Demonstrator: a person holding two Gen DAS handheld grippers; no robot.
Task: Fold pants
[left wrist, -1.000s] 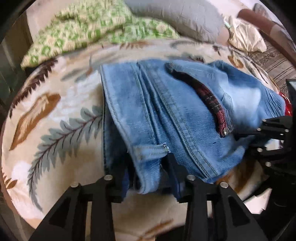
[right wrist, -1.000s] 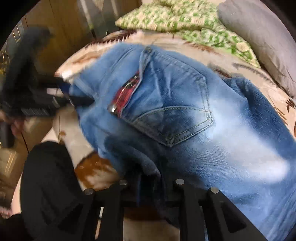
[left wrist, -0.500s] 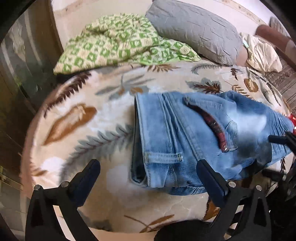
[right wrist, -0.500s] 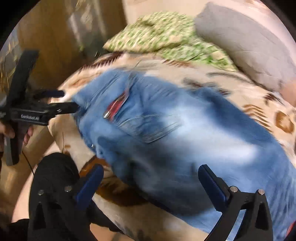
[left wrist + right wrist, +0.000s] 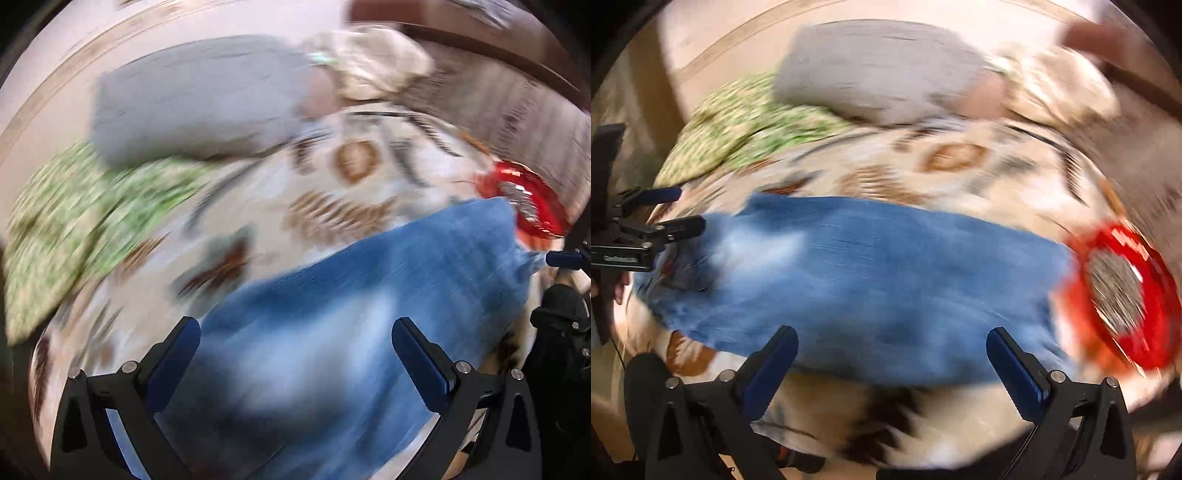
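One pair of blue jeans is lying stretched across the leaf-patterned blanket, though both views are smearing with motion blur, so folds and seams are impossible to make out. You are holding your right gripper over the near edge of the jeans with its jaws spread wide, gripping nothing. You are holding your left gripper over the jeans too, jaws equally wide apart and holding nothing. Beside one end of the jeans a red round object is lying on the blanket. Beyond the jeans, a grey pillow and a green patterned cushion are sitting at the blanket's far side.
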